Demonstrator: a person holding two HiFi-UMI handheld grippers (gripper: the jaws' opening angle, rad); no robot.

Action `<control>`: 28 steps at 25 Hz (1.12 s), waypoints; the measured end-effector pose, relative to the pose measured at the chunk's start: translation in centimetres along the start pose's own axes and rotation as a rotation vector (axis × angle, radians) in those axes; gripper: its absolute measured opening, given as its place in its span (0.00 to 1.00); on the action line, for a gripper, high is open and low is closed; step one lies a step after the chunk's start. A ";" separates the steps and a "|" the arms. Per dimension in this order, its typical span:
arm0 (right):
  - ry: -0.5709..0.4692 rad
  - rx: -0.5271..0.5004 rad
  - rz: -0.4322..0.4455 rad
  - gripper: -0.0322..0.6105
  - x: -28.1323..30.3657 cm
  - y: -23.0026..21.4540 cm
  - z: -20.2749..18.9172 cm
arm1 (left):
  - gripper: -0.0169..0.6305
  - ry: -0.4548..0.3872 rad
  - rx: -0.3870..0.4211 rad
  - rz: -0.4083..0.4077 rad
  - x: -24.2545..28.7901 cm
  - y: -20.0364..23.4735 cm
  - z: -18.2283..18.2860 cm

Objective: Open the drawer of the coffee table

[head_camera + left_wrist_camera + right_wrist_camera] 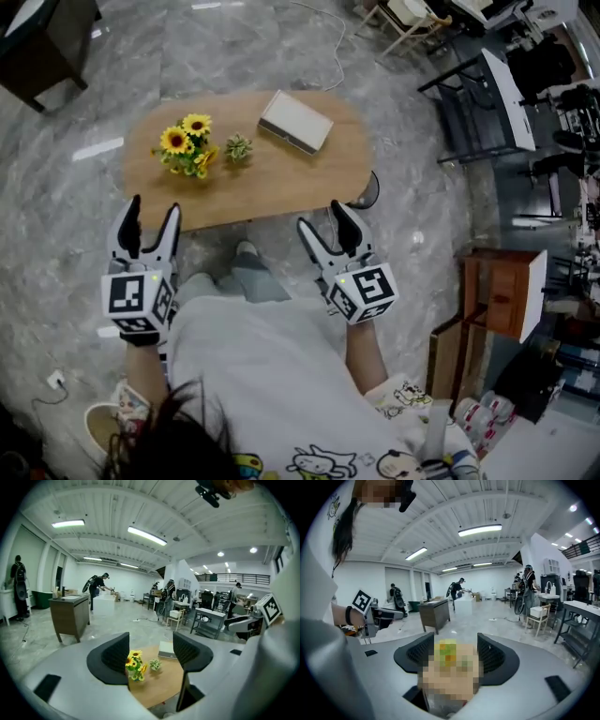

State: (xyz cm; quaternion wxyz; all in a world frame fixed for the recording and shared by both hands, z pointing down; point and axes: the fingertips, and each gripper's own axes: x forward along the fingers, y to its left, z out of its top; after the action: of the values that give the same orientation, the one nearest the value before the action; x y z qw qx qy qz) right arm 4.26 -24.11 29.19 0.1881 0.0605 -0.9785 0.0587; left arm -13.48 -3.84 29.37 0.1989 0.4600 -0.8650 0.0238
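Observation:
The oval wooden coffee table (281,183) stands on the grey floor in front of me; no drawer shows in any view. On it are a bunch of sunflowers (186,142), a small green plant (238,147) and a white box (294,121). My left gripper (153,214) hovers open just short of the table's near left edge. My right gripper (322,217) is open at the near right edge. Nothing is between either pair of jaws. The left gripper view looks past the left gripper (151,653) onto the table (161,686) and sunflowers (135,664). In the right gripper view a mosaic patch covers the space between the open jaws of the right gripper (453,656).
A dark cabinet (37,47) stands far left, a black frame desk (487,103) far right and a brown wooden cabinet (502,291) near right. A cable (323,42) lies on the floor behind the table. Several people stand far back in the hall.

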 end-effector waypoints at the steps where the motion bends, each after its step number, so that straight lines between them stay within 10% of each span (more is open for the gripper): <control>1: 0.007 -0.012 0.043 0.44 0.7 -0.2 0.0 | 0.44 0.001 -0.012 0.041 -0.4 0.1 -0.3; 12: 0.093 -0.081 0.341 0.44 7.1 2.3 -1.7 | 0.44 0.062 -0.104 0.301 -5.1 2.6 -5.3; 28: 0.175 -0.093 0.386 0.44 8.5 9.7 -6.8 | 0.44 0.176 -0.080 0.244 -8.5 6.0 -13.1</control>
State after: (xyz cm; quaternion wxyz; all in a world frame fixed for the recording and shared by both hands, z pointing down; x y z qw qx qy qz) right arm -2.44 -14.40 37.78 0.2599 -0.1420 -0.9536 0.0534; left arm -9.92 9.23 39.16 0.2876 0.3394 -0.8940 0.0535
